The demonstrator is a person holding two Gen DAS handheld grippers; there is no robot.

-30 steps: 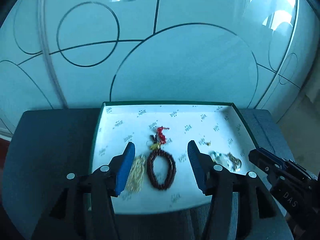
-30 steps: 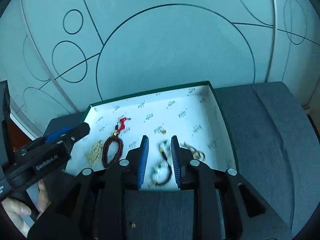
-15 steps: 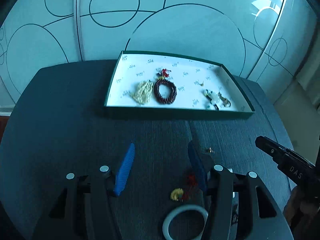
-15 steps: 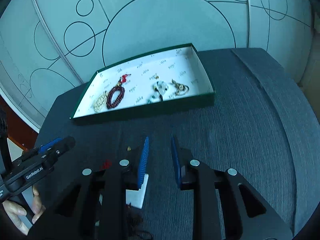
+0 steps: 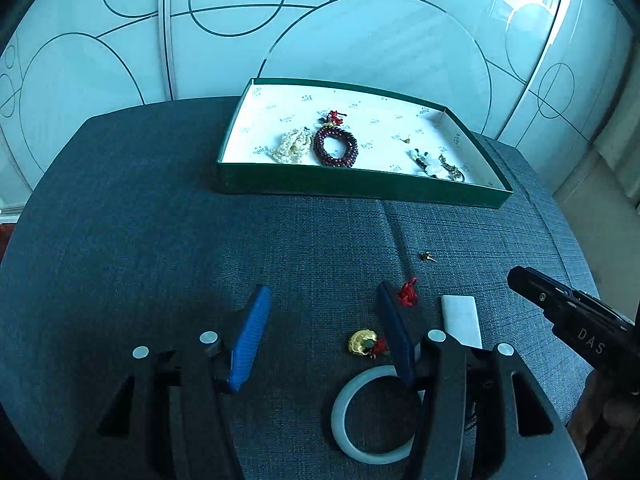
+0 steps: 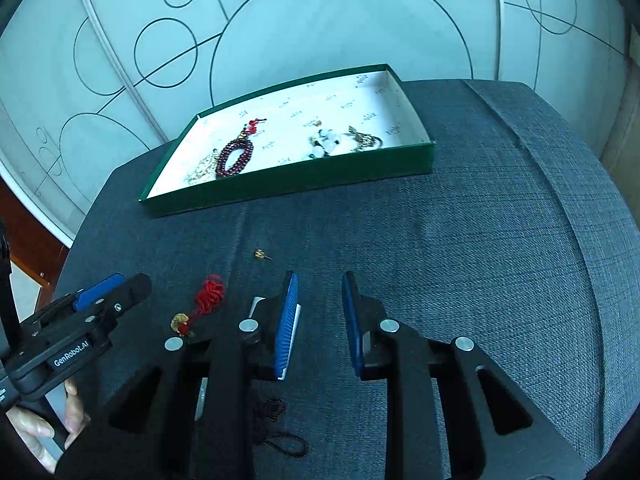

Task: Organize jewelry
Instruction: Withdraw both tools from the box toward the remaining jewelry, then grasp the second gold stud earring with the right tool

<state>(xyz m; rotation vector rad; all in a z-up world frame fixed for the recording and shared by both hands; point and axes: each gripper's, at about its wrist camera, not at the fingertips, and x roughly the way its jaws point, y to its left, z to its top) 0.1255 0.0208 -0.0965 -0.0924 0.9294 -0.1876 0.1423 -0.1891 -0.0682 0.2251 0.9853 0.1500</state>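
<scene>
Between the spread, empty fingers of the left gripper (image 5: 322, 312) lies a gold charm (image 5: 362, 343), a pale bangle (image 5: 374, 416) just nearer. The right gripper (image 6: 320, 298) hovers part-open, also empty. The next pick seems due: closing on one loose piece and carrying it to the green box (image 5: 360, 186), well apart, where beads already lie.

Jewelry in the box (image 5: 360, 186) and on the desk (image 5: 160, 240).
Beaded bracelet (image 5: 335, 147) lies right of the pearl strand (image 5: 291, 146) inside; stud earring (image 5: 427, 256), tassel charm (image 5: 408, 291) and bangle (image 5: 348, 424) lie before the box.

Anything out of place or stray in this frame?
Yes: a tiny gold earring lies alone on the dark fabric between the green box and the red-tasselled gold charm, easy to overlook. Nothing looks spilled or damaged.
</scene>
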